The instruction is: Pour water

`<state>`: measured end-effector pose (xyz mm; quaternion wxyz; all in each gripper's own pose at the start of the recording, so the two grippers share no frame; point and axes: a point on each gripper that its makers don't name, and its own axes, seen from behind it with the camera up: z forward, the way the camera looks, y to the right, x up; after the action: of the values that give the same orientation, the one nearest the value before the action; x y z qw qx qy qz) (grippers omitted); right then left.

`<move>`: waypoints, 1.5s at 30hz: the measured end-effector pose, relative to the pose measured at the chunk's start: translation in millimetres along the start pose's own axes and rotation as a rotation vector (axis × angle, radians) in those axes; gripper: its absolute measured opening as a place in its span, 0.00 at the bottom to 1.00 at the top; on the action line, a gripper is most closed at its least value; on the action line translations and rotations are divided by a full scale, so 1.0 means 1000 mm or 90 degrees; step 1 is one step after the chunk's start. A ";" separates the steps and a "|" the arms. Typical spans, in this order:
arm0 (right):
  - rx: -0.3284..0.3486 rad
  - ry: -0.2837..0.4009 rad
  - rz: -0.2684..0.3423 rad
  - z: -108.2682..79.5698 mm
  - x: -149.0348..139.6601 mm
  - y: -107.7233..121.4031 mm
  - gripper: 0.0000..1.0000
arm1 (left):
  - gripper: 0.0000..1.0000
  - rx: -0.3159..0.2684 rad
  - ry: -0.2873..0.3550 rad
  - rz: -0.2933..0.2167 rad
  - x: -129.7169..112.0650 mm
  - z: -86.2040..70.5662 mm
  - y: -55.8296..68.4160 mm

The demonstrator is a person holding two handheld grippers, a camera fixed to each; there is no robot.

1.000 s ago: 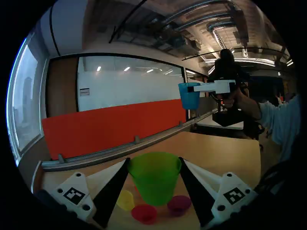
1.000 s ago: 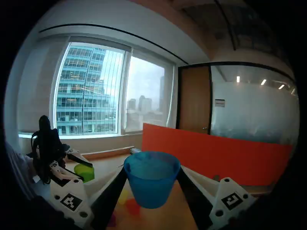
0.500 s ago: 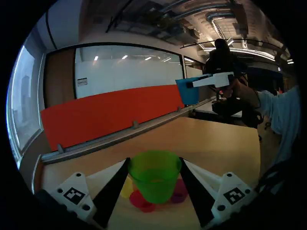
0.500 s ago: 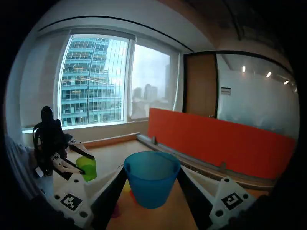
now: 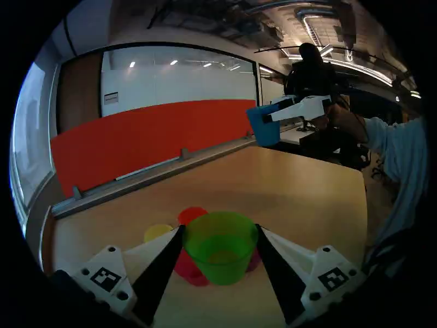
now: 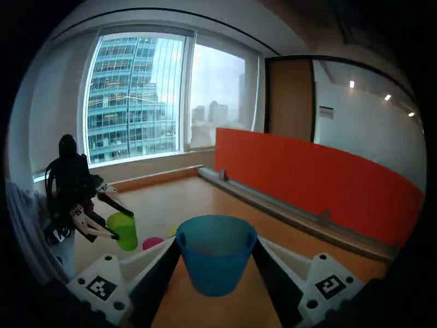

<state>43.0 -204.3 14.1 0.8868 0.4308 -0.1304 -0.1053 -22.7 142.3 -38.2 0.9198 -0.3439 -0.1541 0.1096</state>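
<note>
L gripper (image 5: 219, 236) jaws pinching green cup (image 5: 220, 256), near, red cup (image 5: 191, 214) & yellow cup (image 5: 156, 232) on table (image 5: 306, 191) just beyond it, R gripper (image 6: 216, 243) jaws pinching blue cup (image 6: 216, 265), held up far right, orange divider (image 5: 147, 136) along far edge, window (image 6: 136, 93) left

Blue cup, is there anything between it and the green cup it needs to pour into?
Nothing visible. In the left gripper view the blue cup hangs across open air from the green cup, over bare table. The small red cup and yellow cup sit low beside the green one.
</note>
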 end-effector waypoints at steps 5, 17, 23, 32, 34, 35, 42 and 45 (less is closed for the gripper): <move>0.009 -0.033 0.002 0.003 -0.024 -0.002 0.90 | 0.90 -0.006 -0.028 -0.007 -0.016 0.003 0.003; 0.024 -0.093 0.012 0.013 -0.069 -0.002 0.90 | 0.90 -0.017 -0.068 -0.011 -0.039 0.003 0.010; 0.031 -0.121 0.013 0.019 -0.089 -0.005 0.91 | 0.90 -0.021 -0.084 -0.014 -0.051 0.002 0.014; 0.038 -0.157 0.014 0.026 -0.116 -0.009 0.91 | 0.90 -0.031 -0.105 -0.020 -0.068 0.001 0.021; 0.038 -0.161 0.012 0.027 -0.120 -0.009 0.91 | 0.90 -0.031 -0.109 -0.021 -0.071 0.001 0.022; 0.038 -0.163 0.011 0.028 -0.122 -0.010 0.91 | 0.90 -0.031 -0.111 -0.021 -0.073 0.001 0.022; 0.039 -0.172 0.009 0.030 -0.129 -0.011 0.91 | 0.90 -0.038 -0.123 -0.014 -0.085 0.005 0.027; 0.036 -0.175 0.008 0.031 -0.132 -0.010 0.91 | 0.90 -0.044 -0.128 -0.012 -0.090 0.007 0.030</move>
<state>-92.2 -193.8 6.3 0.8486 0.4366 -0.2561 -0.1540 -111.3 141.1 -71.7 0.8883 -0.3608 -0.2529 0.1294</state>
